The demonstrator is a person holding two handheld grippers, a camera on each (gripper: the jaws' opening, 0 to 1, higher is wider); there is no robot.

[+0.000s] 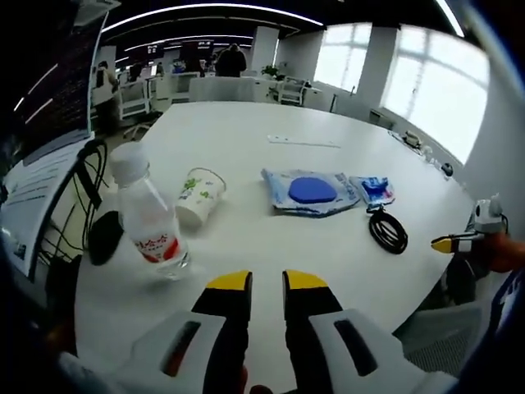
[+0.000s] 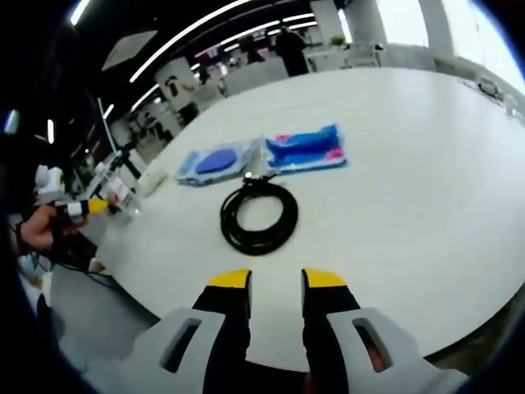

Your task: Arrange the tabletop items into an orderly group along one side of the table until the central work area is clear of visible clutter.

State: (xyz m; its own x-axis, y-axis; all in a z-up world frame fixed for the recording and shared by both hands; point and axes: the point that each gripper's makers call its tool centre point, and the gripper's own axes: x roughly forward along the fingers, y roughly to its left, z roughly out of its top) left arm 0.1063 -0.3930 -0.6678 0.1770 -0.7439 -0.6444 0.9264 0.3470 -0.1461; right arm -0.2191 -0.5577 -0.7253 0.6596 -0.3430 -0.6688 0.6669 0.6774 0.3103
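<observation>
A wide white counter [image 1: 246,139] is carrying everything, and the coiled black cable [image 2: 259,215] is serving as the landmark here. In the right gripper view the cable is lying flat on the counter [image 2: 426,164], just ahead of the right claw [image 2: 276,279], whose yellow-tipped jaws are standing apart with nothing between them.

Just beyond the cable in that view, a clear bag holding a blue round pad [image 2: 215,162] is lying flat, and beside it a blue and pink packet [image 2: 306,148] is resting with its near edge almost touching the cable's far side. Farther from the cable, past the bag, a paper cup [image 2: 151,180] and a water bottle [image 2: 117,194] are sitting near the counter's edge, both small and blurred. A hand gripping the left claw [image 2: 97,205] is showing beside the bottle.

In the left gripper view the cable [image 1: 387,229] is sitting near the counter's edge, with the small blue packet [image 1: 373,190] just beyond it and the bag with the blue pad [image 1: 310,192] lying next to that packet. Well away from the cable, past the bag, the white paper cup [image 1: 199,197] with green print is lying on its side, and the clear water bottle [image 1: 150,215] with a white cap and red label is standing beside it. The left claw [image 1: 267,281] is hovering over bare counter with its jaws apart and empty. The right claw [image 1: 447,243], held in a hand, is entering just past the cable.
</observation>
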